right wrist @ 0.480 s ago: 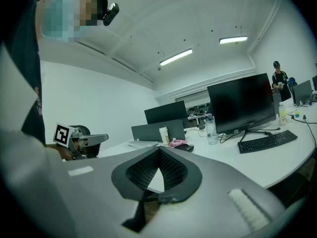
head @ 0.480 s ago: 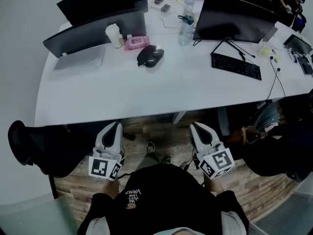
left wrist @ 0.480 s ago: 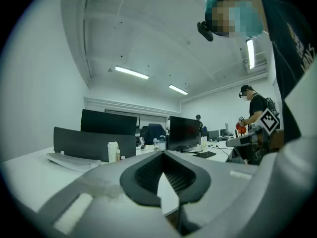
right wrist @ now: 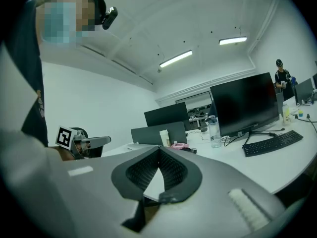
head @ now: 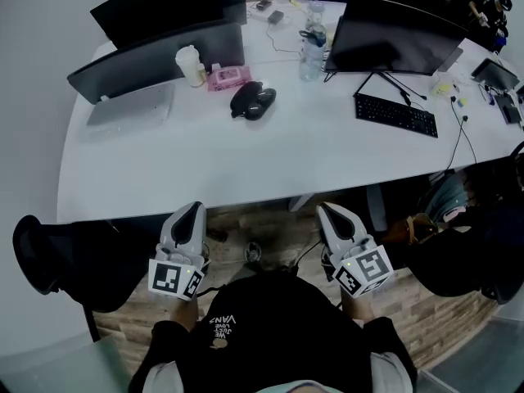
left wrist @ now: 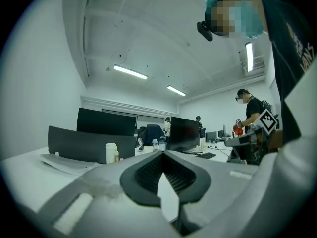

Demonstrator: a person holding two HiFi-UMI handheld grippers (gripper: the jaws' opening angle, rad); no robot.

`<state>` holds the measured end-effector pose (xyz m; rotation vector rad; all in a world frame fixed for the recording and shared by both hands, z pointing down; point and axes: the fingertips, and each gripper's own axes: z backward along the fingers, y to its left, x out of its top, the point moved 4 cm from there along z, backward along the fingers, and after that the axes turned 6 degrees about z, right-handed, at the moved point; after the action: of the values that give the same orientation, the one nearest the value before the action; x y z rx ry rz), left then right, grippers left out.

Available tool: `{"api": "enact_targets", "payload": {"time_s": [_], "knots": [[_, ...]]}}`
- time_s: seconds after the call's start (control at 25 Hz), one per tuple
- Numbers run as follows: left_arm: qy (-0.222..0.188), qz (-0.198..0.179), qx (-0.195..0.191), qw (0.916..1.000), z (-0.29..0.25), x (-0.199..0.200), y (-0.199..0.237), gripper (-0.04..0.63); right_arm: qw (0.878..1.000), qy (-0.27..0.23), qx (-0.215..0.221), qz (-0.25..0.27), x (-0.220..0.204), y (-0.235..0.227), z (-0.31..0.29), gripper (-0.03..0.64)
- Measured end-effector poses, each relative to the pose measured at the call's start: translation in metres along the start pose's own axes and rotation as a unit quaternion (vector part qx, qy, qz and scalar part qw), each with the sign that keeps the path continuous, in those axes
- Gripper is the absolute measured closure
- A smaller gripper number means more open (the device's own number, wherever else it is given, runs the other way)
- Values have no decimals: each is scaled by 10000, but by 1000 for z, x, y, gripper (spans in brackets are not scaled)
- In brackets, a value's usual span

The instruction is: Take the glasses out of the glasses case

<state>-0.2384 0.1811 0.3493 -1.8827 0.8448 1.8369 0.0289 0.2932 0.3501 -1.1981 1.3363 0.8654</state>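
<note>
across the upper half of the head view runs a white desk (head: pixel 205 162) with a dark monitor (head: pixel 401 35) at its right. below the desk's near edge, close to the person's body, the left gripper (head: pixel 193 210) and right gripper (head: pixel 327 211) each have their jaws pressed together, nothing between them. a keyboard (head: pixel 395 113) lies before the monitor. the dark glasses case (head: pixel 252 101) rests mid-desk, well apart from both grippers, just beside a pink pack (head: pixel 228 76).

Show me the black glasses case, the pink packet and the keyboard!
Black oval glasses case (head: pixel 252 101): head view, middle of its top.
Pink packet (head: pixel 228 76): head view, its top face.
Black flat keyboard (head: pixel 396 113): head view, centre keys.
</note>
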Motion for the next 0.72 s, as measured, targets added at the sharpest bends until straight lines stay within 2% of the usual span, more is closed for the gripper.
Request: {"api": "enact_targets", "payload": {"time_s": [0.72], "knots": [[50,-37,-467,9989,-24,0,68,594,9986,-167,-497,-58,1,18,-51,615]]}}
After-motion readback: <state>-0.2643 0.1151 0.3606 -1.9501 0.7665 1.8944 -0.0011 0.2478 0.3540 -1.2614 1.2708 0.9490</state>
